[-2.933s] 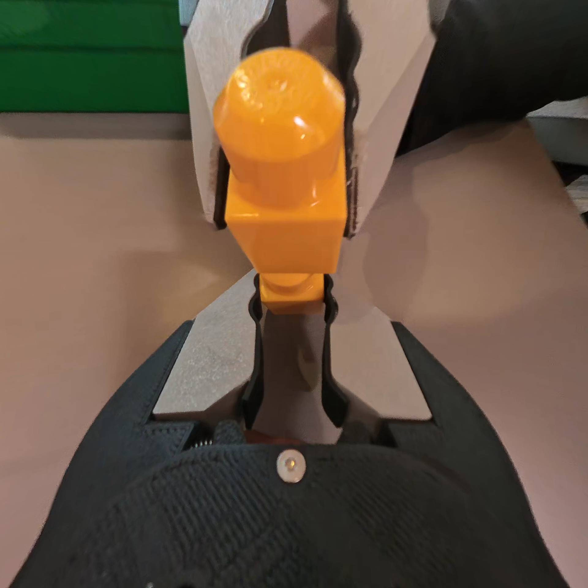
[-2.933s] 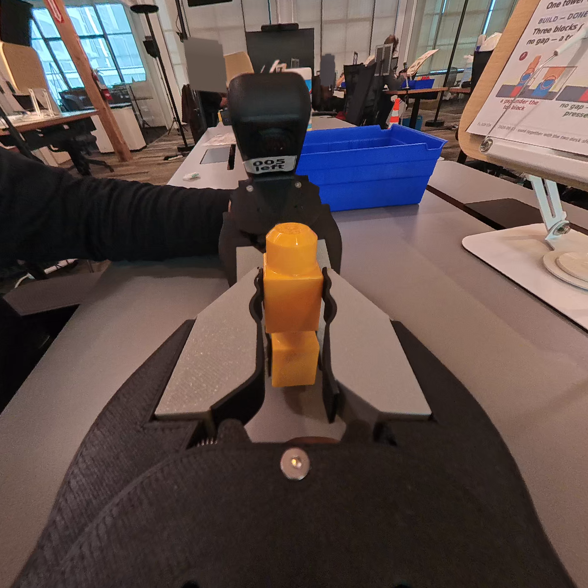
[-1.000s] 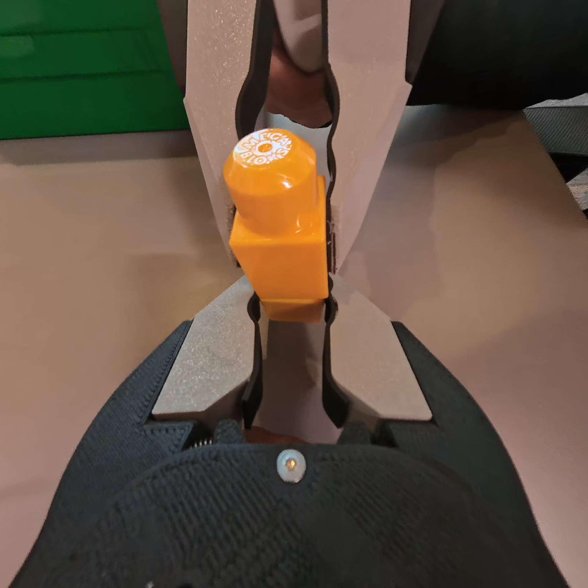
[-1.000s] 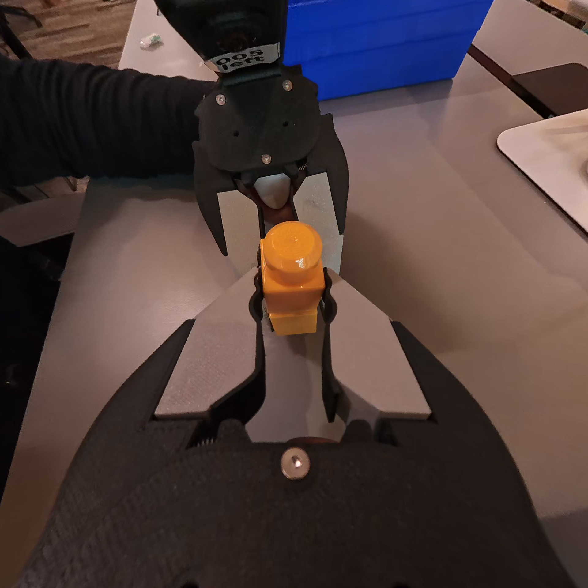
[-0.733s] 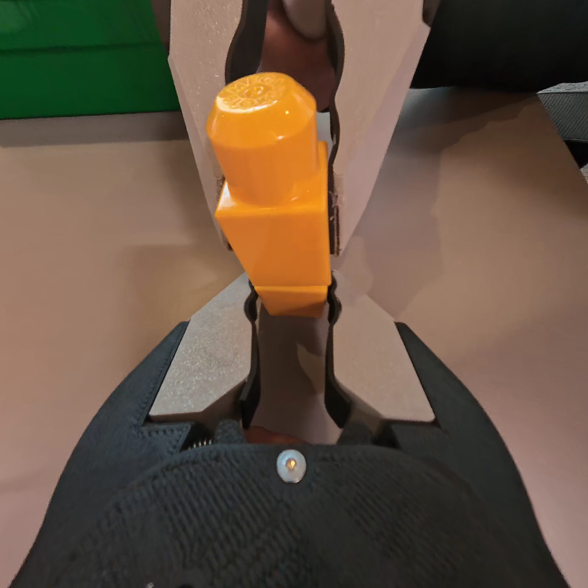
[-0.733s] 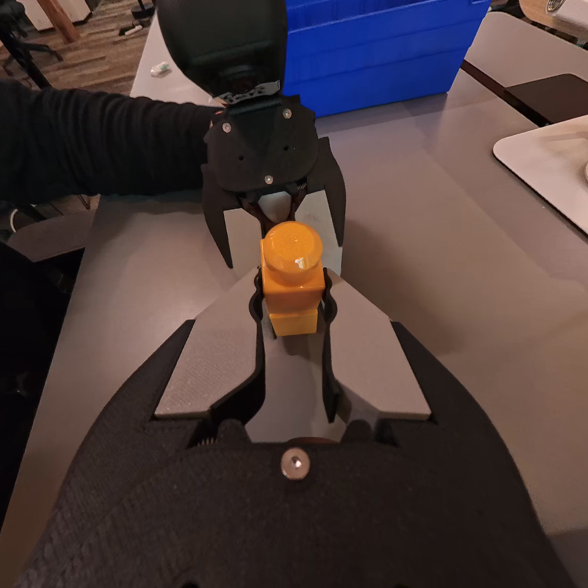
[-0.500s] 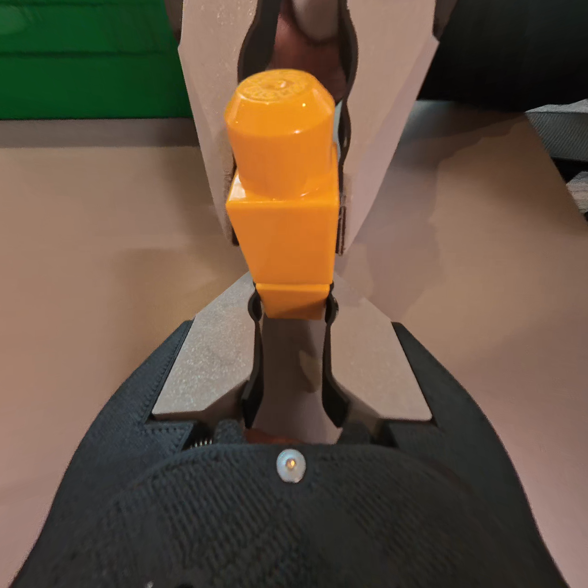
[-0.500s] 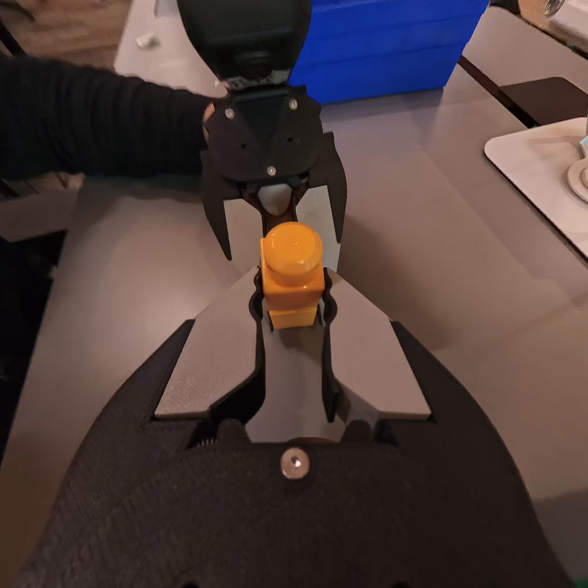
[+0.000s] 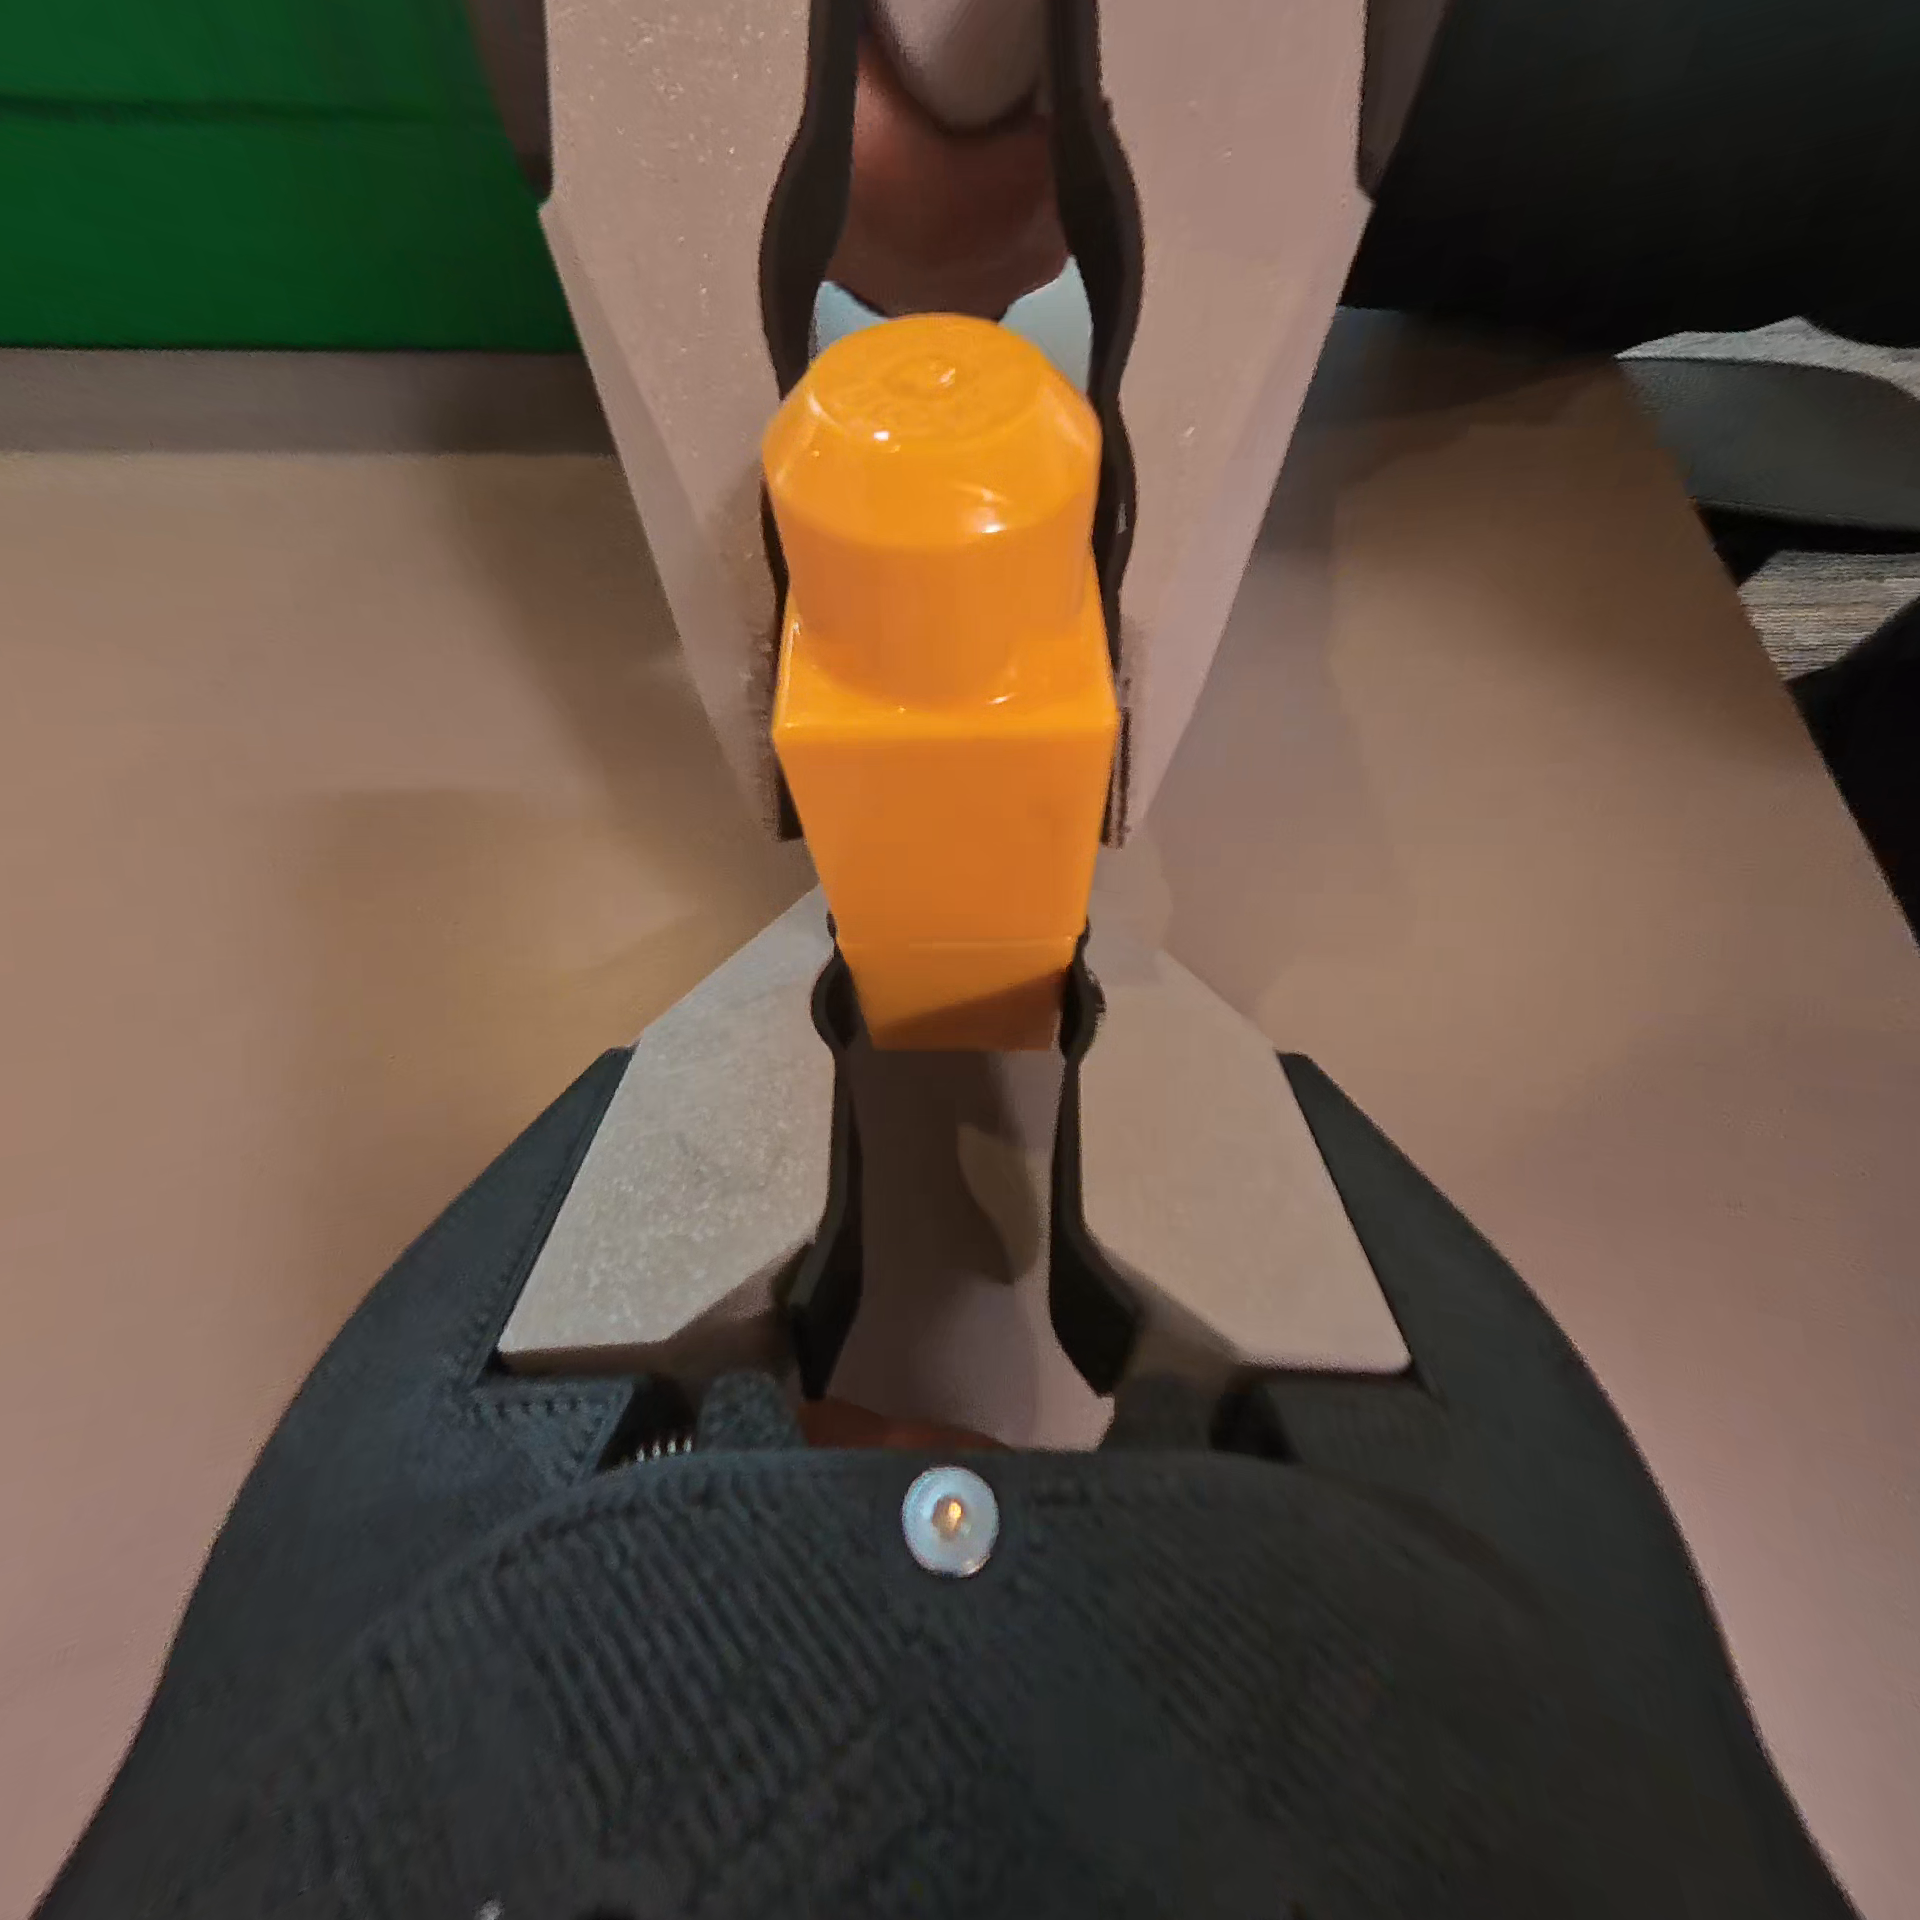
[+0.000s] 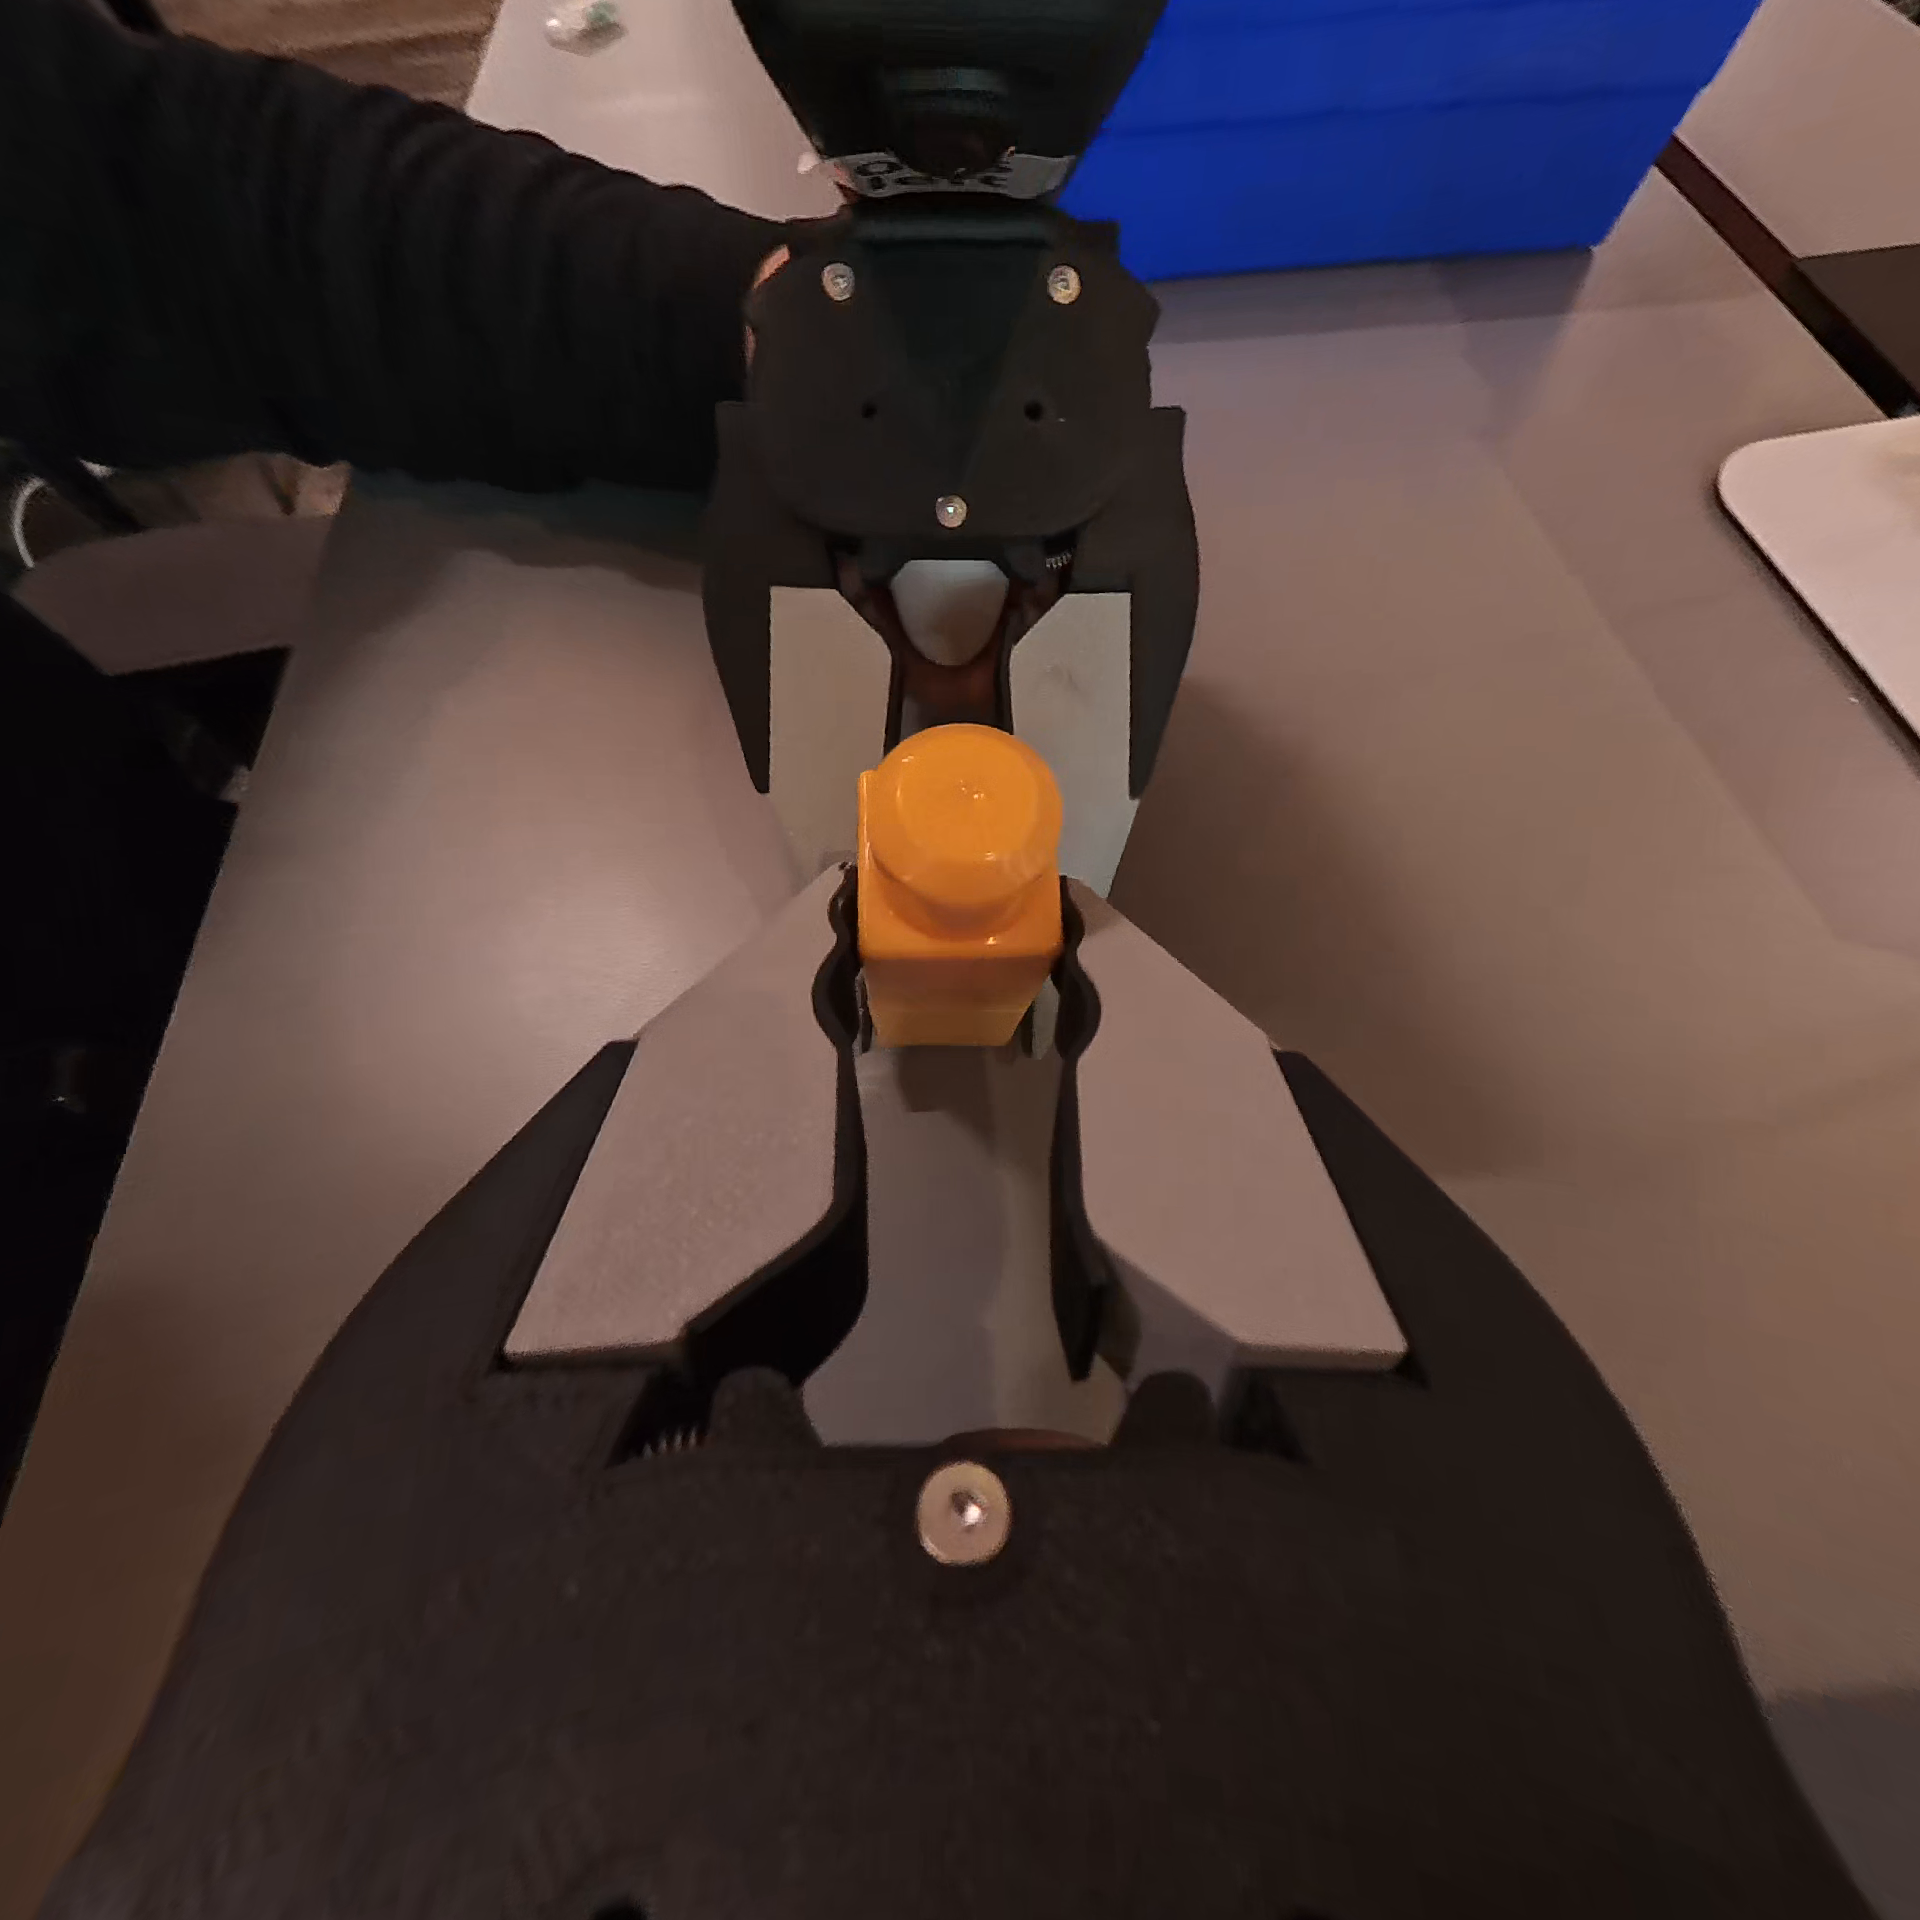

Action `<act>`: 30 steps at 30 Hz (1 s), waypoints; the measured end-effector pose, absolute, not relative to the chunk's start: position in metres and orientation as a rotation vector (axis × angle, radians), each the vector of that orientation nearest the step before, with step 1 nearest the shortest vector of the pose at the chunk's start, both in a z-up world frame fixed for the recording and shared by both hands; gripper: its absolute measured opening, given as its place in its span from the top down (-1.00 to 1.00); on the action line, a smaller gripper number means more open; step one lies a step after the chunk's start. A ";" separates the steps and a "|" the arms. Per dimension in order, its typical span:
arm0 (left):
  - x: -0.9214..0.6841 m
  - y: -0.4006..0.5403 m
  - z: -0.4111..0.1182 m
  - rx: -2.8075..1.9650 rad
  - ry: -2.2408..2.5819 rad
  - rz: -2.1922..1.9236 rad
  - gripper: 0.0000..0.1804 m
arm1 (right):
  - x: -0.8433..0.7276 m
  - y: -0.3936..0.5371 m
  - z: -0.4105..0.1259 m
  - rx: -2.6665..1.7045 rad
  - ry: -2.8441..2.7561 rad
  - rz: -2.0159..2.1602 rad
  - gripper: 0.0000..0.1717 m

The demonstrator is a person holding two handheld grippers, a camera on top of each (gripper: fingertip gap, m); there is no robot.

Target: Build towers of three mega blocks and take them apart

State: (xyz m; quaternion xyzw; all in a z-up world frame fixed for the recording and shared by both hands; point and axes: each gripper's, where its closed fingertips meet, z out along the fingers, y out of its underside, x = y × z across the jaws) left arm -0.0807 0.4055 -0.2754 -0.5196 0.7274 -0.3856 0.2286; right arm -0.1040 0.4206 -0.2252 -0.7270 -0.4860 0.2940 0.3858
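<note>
Two orange mega blocks are stacked into one short column, held in the air over the table between both grippers. In the left wrist view my left gripper (image 9: 956, 1003) is shut on the lower block (image 9: 961, 987). The right gripper (image 9: 945, 769) comes in from the top, shut on the upper block (image 9: 940, 810), whose stud points up. In the right wrist view my right gripper (image 10: 956, 977) clamps the upper block (image 10: 956, 935), and a strip of the lower block (image 10: 945, 1023) shows beneath. The left gripper's black body (image 10: 951, 416) faces it, with its fingertips hidden behind the blocks.
A green bin (image 9: 260, 177) stands at the table's far edge in the left wrist view. A blue bin (image 10: 1351, 135) stands at the back and a white stand base (image 10: 1839, 540) at the right. A dark sleeve (image 10: 312, 291) reaches in from the left. The grey table (image 10: 1455, 831) lies below. My hands' fingertips stand some 5 centimeters from each other.
The lower block's stud, visible between the blocks 2.9 s ago, is now hidden: the blocks sit flush. In the last second both grippers kept their grasp and only tilted and shifted slightly.
</note>
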 end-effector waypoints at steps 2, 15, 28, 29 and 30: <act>-0.080 0.405 -0.276 -1.429 2.004 -1.057 0.61 | -0.104 0.420 -0.226 -1.851 -1.244 0.749 0.61; -0.080 0.417 -0.288 -1.477 2.010 -0.902 0.61 | -0.099 0.427 -0.240 -1.926 -1.246 0.651 0.61; -0.116 0.512 -0.274 -1.648 1.712 -0.933 0.59 | -0.100 0.455 -0.192 -1.709 -0.939 0.683 0.52; -0.120 0.522 -0.278 -1.685 1.699 -0.884 0.60 | -0.101 0.455 -0.195 -1.718 -0.942 0.691 0.55; -0.125 0.530 -0.285 -1.717 1.706 -0.819 0.59 | -0.101 0.456 -0.199 -1.731 -0.945 0.689 0.55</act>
